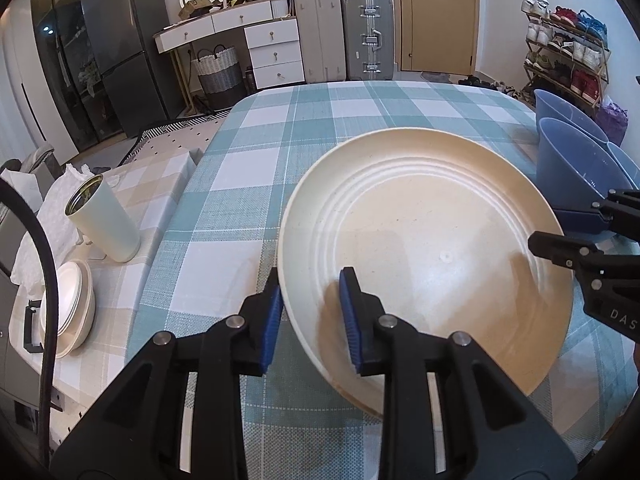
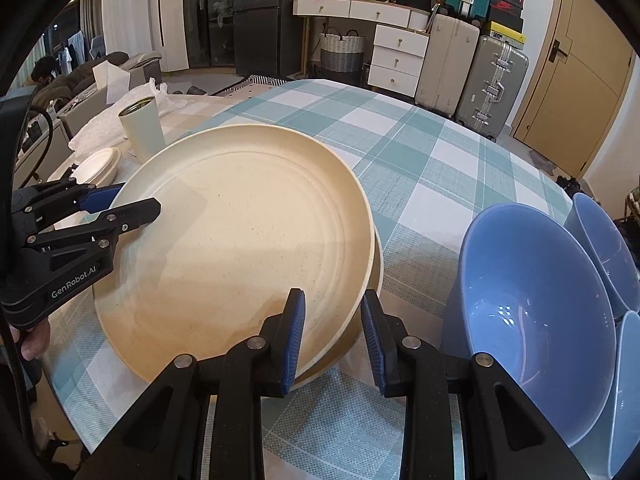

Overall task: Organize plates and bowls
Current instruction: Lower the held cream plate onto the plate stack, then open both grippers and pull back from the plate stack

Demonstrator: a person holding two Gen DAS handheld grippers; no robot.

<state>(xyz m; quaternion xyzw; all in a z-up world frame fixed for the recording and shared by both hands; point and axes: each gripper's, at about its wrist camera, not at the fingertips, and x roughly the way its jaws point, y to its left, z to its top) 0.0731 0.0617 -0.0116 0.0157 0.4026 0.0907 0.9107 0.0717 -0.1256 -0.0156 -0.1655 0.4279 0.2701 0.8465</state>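
A large cream plate (image 1: 432, 248) lies on the checked tablecloth (image 1: 280, 152). In the right wrist view the cream plate (image 2: 240, 240) rests on a second cream plate whose rim (image 2: 378, 256) shows beneath. My left gripper (image 1: 312, 316) straddles the plate's near-left rim, one finger inside, one outside, jaws apart. My right gripper (image 2: 332, 332) straddles the stack's right rim, jaws apart. Blue bowls (image 2: 536, 320) stand to the right of the plates; they also show in the left wrist view (image 1: 572, 160).
A pale green cup (image 1: 104, 220) and a stack of small white dishes (image 1: 68, 304) sit on a side table at the left, with crumpled plastic (image 2: 104, 128). Suitcases (image 1: 344, 36), drawers and a shoe rack (image 1: 568, 48) stand beyond the table.
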